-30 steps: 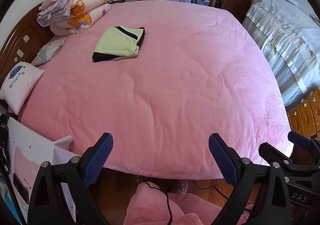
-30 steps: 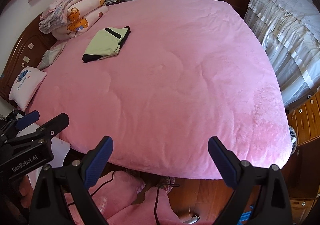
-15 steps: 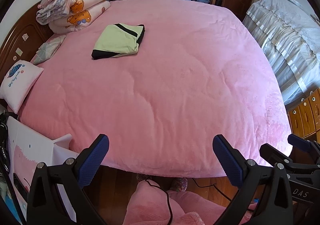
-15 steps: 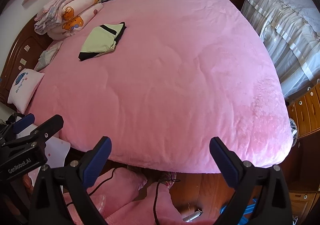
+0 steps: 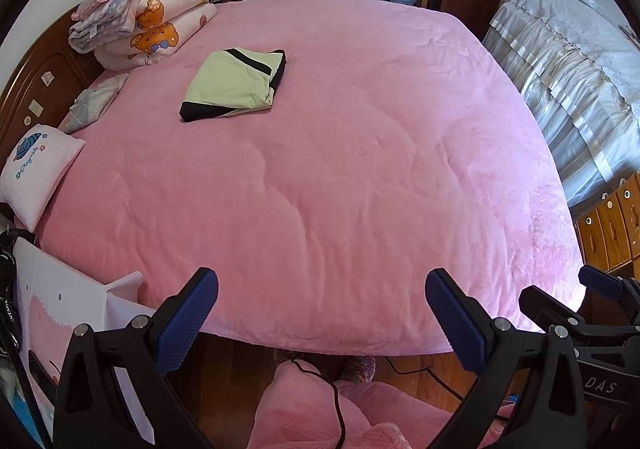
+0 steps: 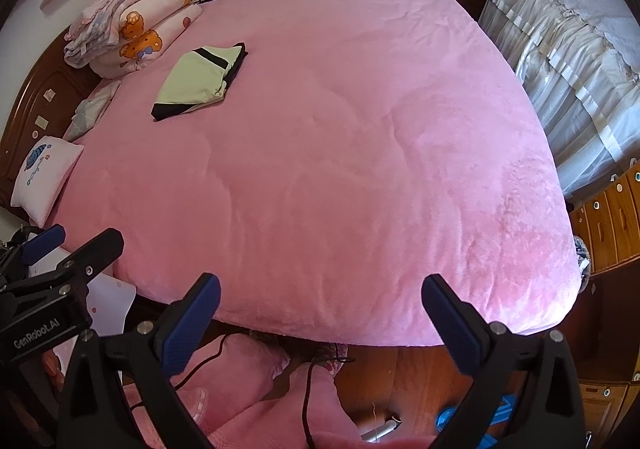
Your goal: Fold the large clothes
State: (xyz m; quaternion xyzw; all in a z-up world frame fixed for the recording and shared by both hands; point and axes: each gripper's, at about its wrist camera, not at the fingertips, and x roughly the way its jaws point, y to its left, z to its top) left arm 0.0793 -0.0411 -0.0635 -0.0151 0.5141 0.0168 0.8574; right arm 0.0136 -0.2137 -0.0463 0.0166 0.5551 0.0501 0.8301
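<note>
A folded pale-green garment with black trim (image 5: 236, 83) (image 6: 200, 83) lies flat on the far left part of the pink bed (image 5: 340, 177) (image 6: 340, 153). My left gripper (image 5: 322, 313) hangs open over the bed's near edge, nothing between its blue pads. My right gripper (image 6: 320, 315) is also open and empty, beside the left one, at the same near edge. Both are far from the garment. In the left wrist view the right gripper (image 5: 592, 297) shows at the lower right; in the right wrist view the left gripper (image 6: 72, 245) shows at the lower left.
Folded quilts (image 5: 140, 29) are stacked at the headboard, with a small white pillow (image 5: 36, 173) at the left edge. A lace-covered piece of furniture (image 5: 560, 61) and wooden drawers (image 5: 612, 225) stand to the right. Pink-clad legs (image 6: 256, 393) and a black cable (image 5: 336, 401) are below.
Both grippers have risen and tilted slightly, so the bed and the folded garment sit a little lower in view. Both stay open, and the garment has not moved.
</note>
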